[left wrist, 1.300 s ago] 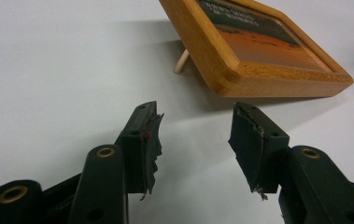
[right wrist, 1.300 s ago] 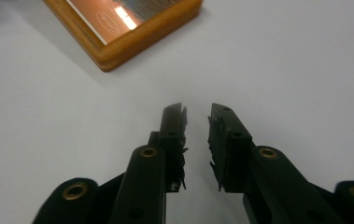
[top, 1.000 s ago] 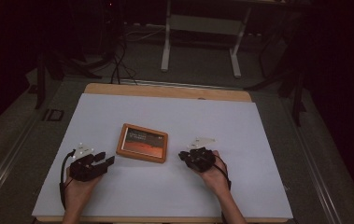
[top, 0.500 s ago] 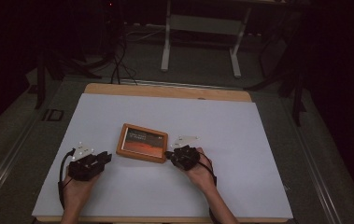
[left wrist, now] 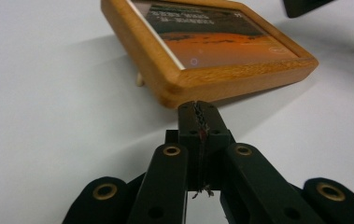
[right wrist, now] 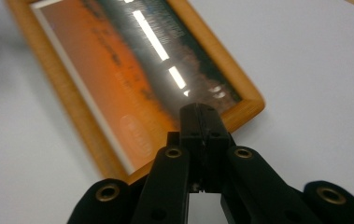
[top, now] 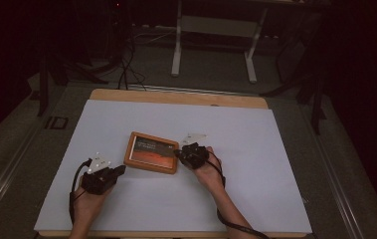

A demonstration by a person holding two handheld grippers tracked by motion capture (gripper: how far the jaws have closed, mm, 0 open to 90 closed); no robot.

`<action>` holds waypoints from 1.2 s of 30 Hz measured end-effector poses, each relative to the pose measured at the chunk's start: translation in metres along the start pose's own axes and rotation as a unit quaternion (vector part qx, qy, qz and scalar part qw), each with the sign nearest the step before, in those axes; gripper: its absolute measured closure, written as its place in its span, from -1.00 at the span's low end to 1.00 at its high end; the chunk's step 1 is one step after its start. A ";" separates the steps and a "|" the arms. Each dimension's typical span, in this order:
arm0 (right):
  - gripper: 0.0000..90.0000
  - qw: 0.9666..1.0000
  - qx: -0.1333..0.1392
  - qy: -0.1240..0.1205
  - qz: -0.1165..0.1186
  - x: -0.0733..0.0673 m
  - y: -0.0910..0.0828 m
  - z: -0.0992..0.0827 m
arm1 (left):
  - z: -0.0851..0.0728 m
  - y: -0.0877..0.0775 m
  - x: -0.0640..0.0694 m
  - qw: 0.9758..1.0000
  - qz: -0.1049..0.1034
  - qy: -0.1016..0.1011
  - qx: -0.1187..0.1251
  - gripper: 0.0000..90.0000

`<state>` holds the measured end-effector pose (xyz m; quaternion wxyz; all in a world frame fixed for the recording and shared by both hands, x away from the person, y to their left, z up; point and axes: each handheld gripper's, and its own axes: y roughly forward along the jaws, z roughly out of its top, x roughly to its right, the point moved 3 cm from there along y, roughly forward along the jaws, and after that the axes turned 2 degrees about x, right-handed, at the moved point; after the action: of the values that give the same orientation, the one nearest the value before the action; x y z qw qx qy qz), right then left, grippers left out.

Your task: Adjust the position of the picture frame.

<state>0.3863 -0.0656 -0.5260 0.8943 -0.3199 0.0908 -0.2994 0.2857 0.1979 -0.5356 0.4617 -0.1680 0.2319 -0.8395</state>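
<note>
Frame [top: 151, 153], a wooden picture frame with an orange and dark print under glass, lies flat near the middle of the white table [top: 255, 149], long sides running roughly from 10 to 4 o'clock in the high view. In the left gripper view one small peg foot shows under its near edge, lifting that side slightly off the surface. Right gripper [top: 180, 154] sits at 3 o'clock of the frame, its tip at the frame's right edge; whether it touches the wood cannot be told from the high view. In the right gripper view its jaws are pressed together with nothing between them, and the tip stands over the frame's near corner, on or just above the rim. Left gripper [top: 122, 170] lies at 8 o'clock of the frame, just beside its lower-left corner and pointing towards it. Its jaws have just been closing and now meet pad to pad, with nothing held; in the left gripper view the closed tip stands just short of the frame's corner, and contact cannot be confirmed. Each hand rests low over the table, forearms entering from 6 o'clock. A cable [top: 72, 191] loops from the left gripper beside the wrist. The glass reflects ceiling lights in the right gripper view.
</note>
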 end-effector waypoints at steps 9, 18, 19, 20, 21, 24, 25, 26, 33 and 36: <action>1.00 0.999 0.009 0.025 -0.039 0.021 0.024 0.015 | 0.003 0.008 0.005 1.000 0.004 0.009 -0.002 0.99; 1.00 0.997 -0.007 0.056 -0.047 0.043 0.049 0.029 | 0.004 0.014 0.008 1.000 0.000 0.015 -0.006 0.99; 1.00 0.997 -0.012 0.060 -0.047 0.045 0.052 0.030 | 0.004 0.014 0.008 1.000 0.001 0.015 -0.006 0.99; 1.00 0.997 -0.017 0.064 -0.046 0.046 0.056 0.030 | 0.004 0.014 0.008 1.000 0.001 0.015 -0.006 0.99; 1.00 0.997 -0.024 0.064 -0.043 0.047 0.059 0.030 | 0.003 0.014 0.007 1.000 0.002 0.015 -0.007 0.99; 1.00 0.997 -0.045 0.063 -0.027 0.046 0.067 0.029 | 0.003 0.014 0.006 1.000 0.004 0.015 -0.009 0.99; 1.00 0.996 -0.048 0.071 -0.019 0.047 0.067 0.029 | 0.003 0.014 0.006 1.000 0.005 0.016 -0.010 0.99; 1.00 0.996 -0.051 0.075 -0.008 0.047 0.066 0.029 | 0.002 0.014 0.005 1.000 0.005 0.014 -0.010 0.99; 1.00 0.997 -0.057 0.041 0.010 0.035 0.050 0.017 | 0.001 0.015 0.002 1.000 0.013 0.003 -0.015 0.99; 1.00 0.998 -0.060 0.035 0.014 0.031 0.045 0.012 | 0.001 0.016 0.000 1.000 0.015 -0.002 -0.017 0.99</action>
<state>0.4367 -0.0496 -0.5439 0.8740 -0.3607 0.1440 -0.2922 0.2968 0.1901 -0.5432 0.4719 -0.1743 0.2474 -0.8281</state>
